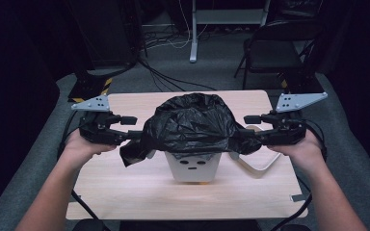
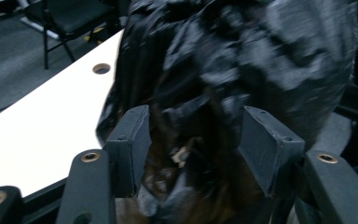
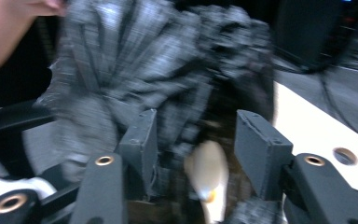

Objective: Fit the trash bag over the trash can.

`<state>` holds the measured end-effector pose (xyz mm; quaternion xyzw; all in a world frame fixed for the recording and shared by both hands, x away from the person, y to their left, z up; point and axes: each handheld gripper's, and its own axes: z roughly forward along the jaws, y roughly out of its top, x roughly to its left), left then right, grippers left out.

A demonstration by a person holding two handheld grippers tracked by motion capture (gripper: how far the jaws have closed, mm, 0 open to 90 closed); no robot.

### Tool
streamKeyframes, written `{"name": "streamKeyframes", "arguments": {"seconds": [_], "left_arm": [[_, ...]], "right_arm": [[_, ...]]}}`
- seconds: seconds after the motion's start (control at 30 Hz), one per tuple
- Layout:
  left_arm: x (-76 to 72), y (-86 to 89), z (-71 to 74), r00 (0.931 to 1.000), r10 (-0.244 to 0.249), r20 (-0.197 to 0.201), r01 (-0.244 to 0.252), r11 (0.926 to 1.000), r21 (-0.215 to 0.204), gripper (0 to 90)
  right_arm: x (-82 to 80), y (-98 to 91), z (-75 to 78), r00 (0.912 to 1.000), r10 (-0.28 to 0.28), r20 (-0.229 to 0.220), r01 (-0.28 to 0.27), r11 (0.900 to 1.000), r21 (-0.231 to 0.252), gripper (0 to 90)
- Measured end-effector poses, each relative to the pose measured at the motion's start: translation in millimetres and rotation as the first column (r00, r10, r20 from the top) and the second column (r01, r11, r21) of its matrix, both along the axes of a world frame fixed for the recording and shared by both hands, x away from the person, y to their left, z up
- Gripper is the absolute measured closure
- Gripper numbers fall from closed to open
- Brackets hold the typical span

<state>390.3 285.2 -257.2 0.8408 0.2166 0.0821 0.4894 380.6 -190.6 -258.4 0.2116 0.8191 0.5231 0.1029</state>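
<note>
We hold 2 forearms level, left gripper (image 1: 134, 134) and right gripper (image 1: 246, 136) pointing inward, jaws partly open, crumpled black plastic bag (image 1: 192, 122) between pads, draped over small white bin (image 1: 192, 167) on pale wooden table (image 1: 125, 185).

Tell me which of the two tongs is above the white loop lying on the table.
The right tongs: the white loop lies on the table below them, beside the white bin. The left tongs are on the bin's other side.

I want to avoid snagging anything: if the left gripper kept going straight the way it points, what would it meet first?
Most likely the black plastic bag: the left gripper points right into it, with crumpled plastic already between its open jaws.
</note>
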Motion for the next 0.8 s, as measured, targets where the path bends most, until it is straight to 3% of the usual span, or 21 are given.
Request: {"name": "streamKeyframes", "arguments": {"seconds": [0.13, 0.2, 0.3, 0.43, 0.47, 0.6, 0.8], "left_arm": [[-4.3, -8.4, 0.4, 0.9986, -0.052, -0.005, 0.052, 0.9983, -0.027, 38.2], [-4.4, -14.1, -2.0, 0.9958, -0.090, -0.014, 0.090, 0.9955, -0.032, 37.6], [-5.0, -18.4, -3.5, 0.9947, -0.103, -0.011, 0.102, 0.9943, -0.028, 38.7], [-7.4, -24.2, -7.6, 0.9891, -0.147, -0.003, 0.147, 0.9890, -0.015, 55.4], [-7.8, -24.4, -8.8, 0.9872, -0.160, -0.004, 0.159, 0.9871, -0.013, 61.9], [-9.9, -24.8, -13.9, 0.9830, -0.184, -0.009, 0.184, 0.9830, -0.001, 74.5], [-15.1, -23.4, -24.0, 0.9794, -0.202, -0.011, 0.202, 0.9793, 0.011, 87.6]], "right_arm": [[-10.3, 10.1, 6.1, 0.9983, 0.059, 0.003, -0.059, 0.9982, 0.015, 45.6], [-12.0, 14.2, 5.9, 0.9977, 0.067, -0.004, -0.067, 0.9977, 0.007, 44.5], [-11.1, 17.5, 3.3, 0.9975, 0.070, -0.011, -0.070, 0.9976, -0.003, 44.5], [-9.3, 20.9, -6.3, 0.9926, 0.111, -0.049, -0.111, 0.9938, -0.008, 57.4], [-9.8, 21.3, -8.4, 0.9908, 0.124, -0.055, -0.125, 0.9922, -0.011, 66.1], [-14.1, 22.0, -14.7, 0.9845, 0.168, -0.050, -0.170, 0.9847, -0.038, 86.6], [-21.9, 22.9, -22.0, 0.9750, 0.214, -0.060, -0.217, 0.9745, -0.056, 89.9]]}}
